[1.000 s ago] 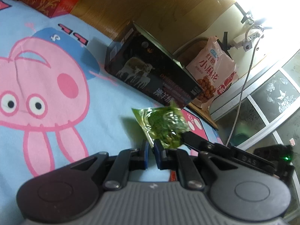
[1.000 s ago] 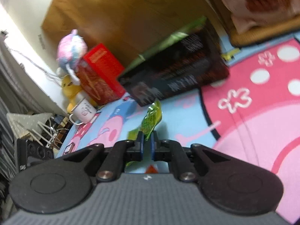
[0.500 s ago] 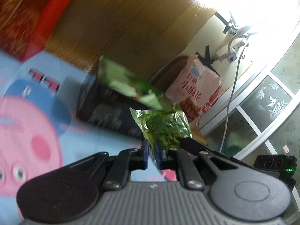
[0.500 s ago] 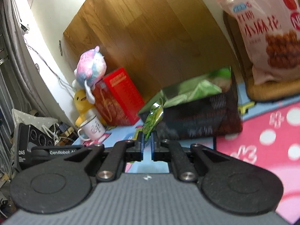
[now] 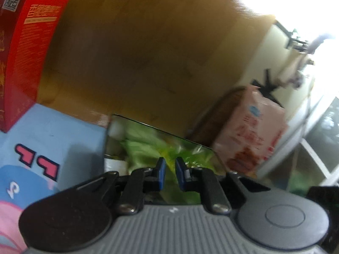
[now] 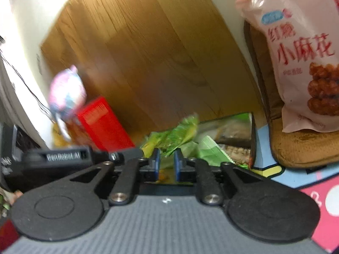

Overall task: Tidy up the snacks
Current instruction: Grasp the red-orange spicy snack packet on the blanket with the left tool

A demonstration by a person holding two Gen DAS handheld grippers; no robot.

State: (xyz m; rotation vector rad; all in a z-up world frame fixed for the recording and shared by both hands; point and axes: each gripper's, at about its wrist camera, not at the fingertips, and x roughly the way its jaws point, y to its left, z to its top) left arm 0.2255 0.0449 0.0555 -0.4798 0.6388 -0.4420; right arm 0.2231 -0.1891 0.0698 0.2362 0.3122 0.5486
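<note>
A: How do the jaws stand on the left gripper [image 5: 168,174]?

B: They have just been opening; a narrow gap shows between the blue pads [image 5: 161,173], and nothing is pinched there. Just beyond and below them sits the dark box [image 5: 148,124], with green snack packets [image 5: 146,148] lying inside it.

A: And the right gripper [image 6: 167,165]?

B: Its jaws have also just been parting and stand a little apart. A green packet [image 6: 180,133] sits just past their tips, over the box's open top; blur hides whether the pads touch it.

A: What else lies around them?

B: Right of both jaws, a pink snack bag [image 6: 300,63] stands on a brown cushion [image 6: 296,148]. Left of them is a red carton [image 5: 23,55] at the edge of the cartoon mat [image 5: 48,139].
</note>
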